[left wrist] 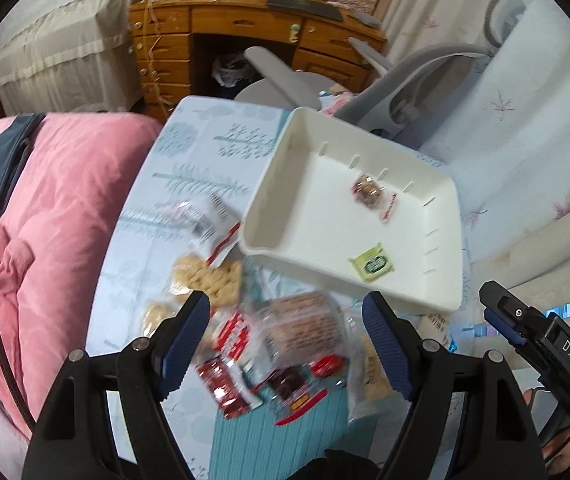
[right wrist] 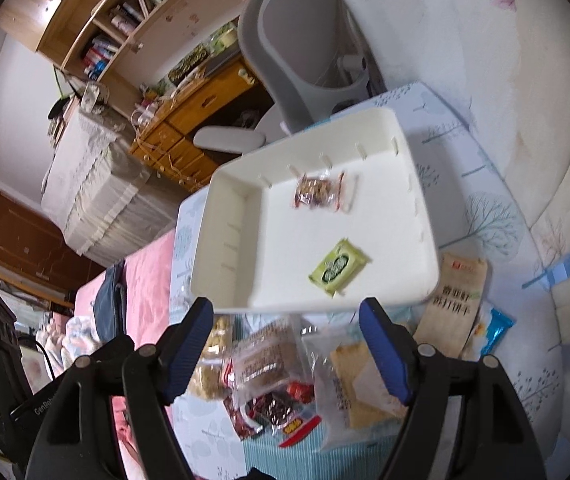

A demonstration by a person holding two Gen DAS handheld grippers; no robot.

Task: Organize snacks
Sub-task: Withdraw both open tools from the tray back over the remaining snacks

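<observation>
We work over the table (left wrist: 213, 136), where the white tray (right wrist: 425, 216) sits on the far side, holding only a green packet (right wrist: 337, 267) and a clear-wrapped snack (right wrist: 319, 192). The pile (right wrist: 285, 376) of loose snacks lies near us, just short of the tray. Our left gripper (left wrist: 285, 340) and right gripper (right wrist: 287, 346) both hang wide open over the pile, empty. We judge it best to take one wrapper at a time, closing gently on a flat edge so the crackers (left wrist: 209, 280) inside survive.
</observation>
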